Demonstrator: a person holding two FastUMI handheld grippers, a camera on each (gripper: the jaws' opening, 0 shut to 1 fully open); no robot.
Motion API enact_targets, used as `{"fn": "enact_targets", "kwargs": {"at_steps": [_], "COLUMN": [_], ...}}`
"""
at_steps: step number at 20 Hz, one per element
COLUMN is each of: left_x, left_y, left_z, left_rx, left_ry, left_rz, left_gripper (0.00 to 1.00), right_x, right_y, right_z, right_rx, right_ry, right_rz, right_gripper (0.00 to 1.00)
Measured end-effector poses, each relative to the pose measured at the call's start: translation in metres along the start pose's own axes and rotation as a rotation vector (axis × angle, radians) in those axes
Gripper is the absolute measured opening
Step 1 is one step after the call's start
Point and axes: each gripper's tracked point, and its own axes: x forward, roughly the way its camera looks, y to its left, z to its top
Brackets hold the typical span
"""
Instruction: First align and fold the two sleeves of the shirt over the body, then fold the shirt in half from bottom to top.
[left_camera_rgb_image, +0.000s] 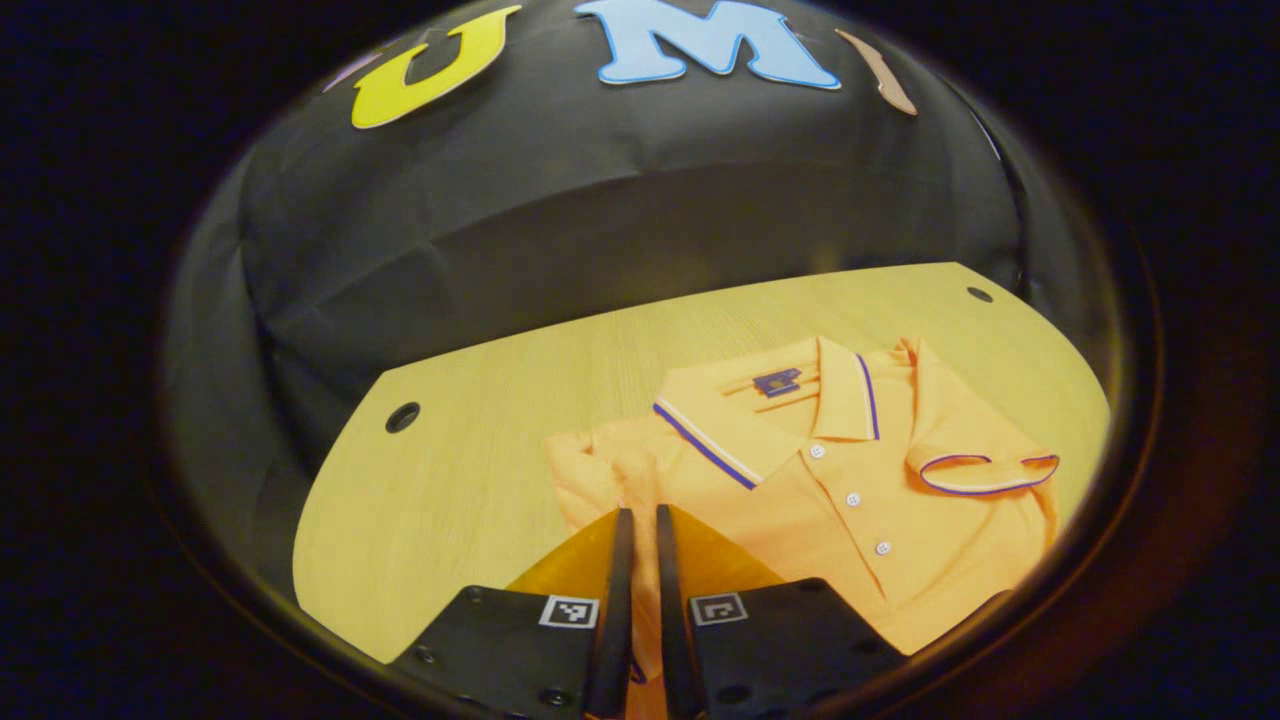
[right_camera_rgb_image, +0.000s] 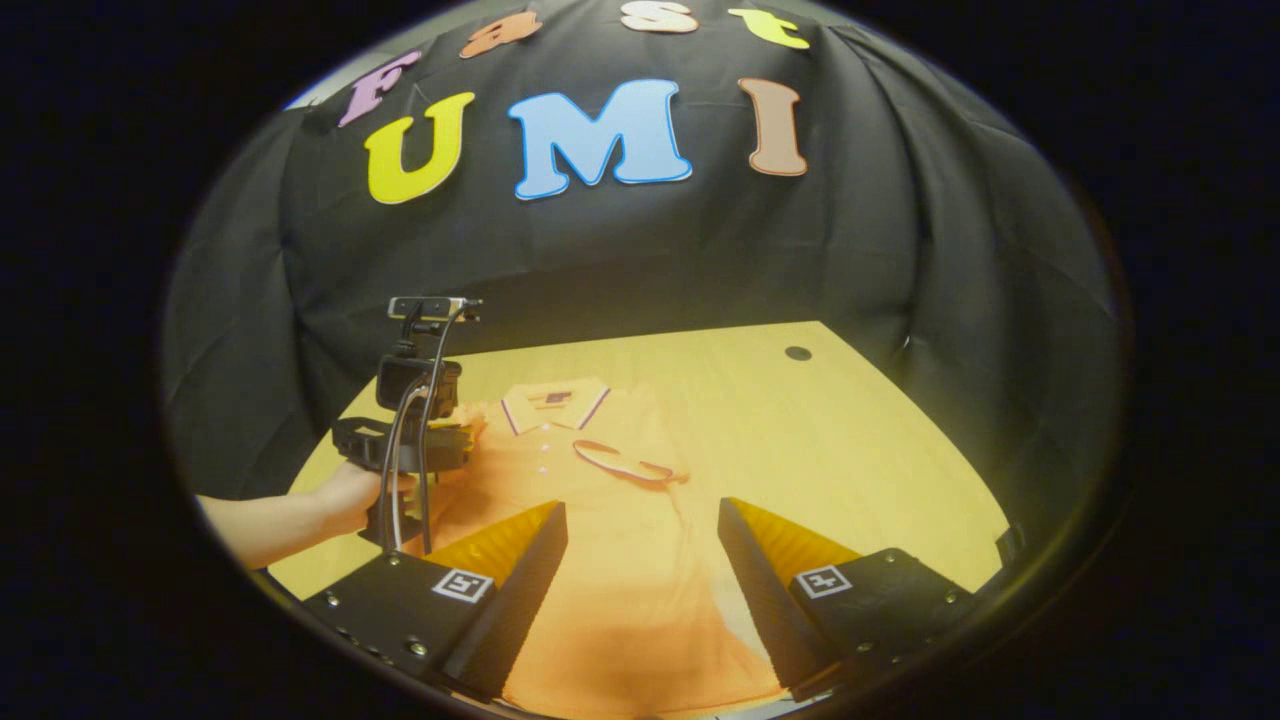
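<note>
We see the orange polo shirt lying face up on the wooden table, collar toward the booth's wall, buttons closed. One purple-trimmed sleeve lies folded across its chest. In the right gripper view the shirt stretches lengthwise.
</note>
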Motion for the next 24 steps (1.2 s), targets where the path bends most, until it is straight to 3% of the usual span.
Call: {"fn": "enact_targets", "kwargs": {"at_steps": [1, 3, 6, 7, 8, 10, 11, 12, 13, 17, 24], "left_x": [-0.001, -0.004, -0.016, -0.021, -0.028, -0.045, -0.055, -0.065, -0.077, -0.125, -0.205], "left_y": [-0.001, -0.005, -0.007, -0.004, -0.002, 0.002, 0.004, 0.004, 0.004, 0.001, -0.012], "left_z": [-0.002, -0.005, -0.009, -0.011, -0.013, -0.014, -0.015, -0.016, -0.017, -0.026, -0.089], "left_rx": [-0.006, -0.028, -0.053, -0.050, -0.046, -0.052, -0.063, -0.078, -0.092, -0.118, -0.147], "left_ry": [0.005, 0.005, -0.008, -0.013, -0.016, -0.028, -0.034, -0.040, -0.047, -0.081, -0.060], "left_rz": [-0.011, -0.033, -0.051, -0.041, -0.033, -0.016, -0.011, -0.012, -0.010, -0.012, 0.003], "left_gripper": [0.27, 0.37, 0.75, 0.76, 0.91, 0.94, 0.89, 0.95, 0.92, 0.97, 0.94], "right_x": [0.001, 0.000, 0.001, 0.002, 0.002, 0.002, 0.001, 0.001, 0.000, -0.006, -0.029], "right_y": [0.001, 0.004, 0.009, 0.011, 0.013, 0.013, 0.011, 0.009, 0.007, 0.000, -0.012], "right_z": [-0.002, -0.003, -0.006, -0.008, -0.007, -0.005, -0.006, -0.006, -0.007, -0.020, -0.057], "right_rx": [0.000, -0.002, -0.020, -0.030, -0.040, -0.077, -0.100, -0.116, -0.123, -0.114, -0.159], "right_ry": [0.003, 0.009, 0.010, 0.012, 0.010, 0.000, -0.001, -0.003, -0.008, -0.003, 0.010], "right_rz": [-0.005, -0.011, -0.003, 0.008, 0.020, 0.038, 0.043, 0.046, 0.050, 0.083, 0.154], "right_gripper": [0.94, 0.94, 0.94, 0.94, 0.94, 0.94, 0.94, 0.94, 0.94, 0.94, 0.94]}}
